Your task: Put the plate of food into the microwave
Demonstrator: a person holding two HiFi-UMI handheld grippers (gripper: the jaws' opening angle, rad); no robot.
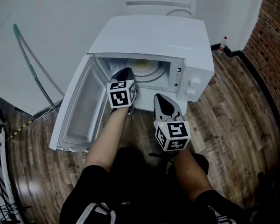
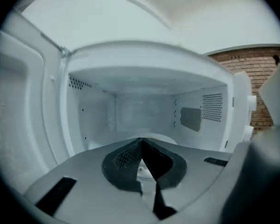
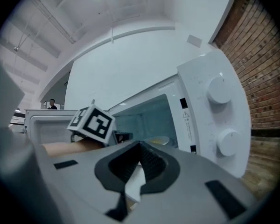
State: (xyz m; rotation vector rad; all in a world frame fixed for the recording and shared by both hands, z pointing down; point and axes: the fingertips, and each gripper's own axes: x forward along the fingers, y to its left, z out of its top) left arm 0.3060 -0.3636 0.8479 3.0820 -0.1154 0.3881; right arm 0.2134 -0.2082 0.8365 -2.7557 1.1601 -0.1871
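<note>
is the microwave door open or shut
Open: the door is swung out to the left, and the microwave cavity shows.

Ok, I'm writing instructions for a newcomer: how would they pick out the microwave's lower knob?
Find the white microwave on the wooden floor, door open. On its panel right of the cavity are two round white knobs; the lower knob is the one nearer the floor, below the upper knob.

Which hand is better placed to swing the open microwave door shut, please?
Left, probably. The left gripper sits at the microwave opening, right beside the door, which hangs open on that side. The right gripper is in front of the control panel, farther away. Both are shut and empty.
</note>
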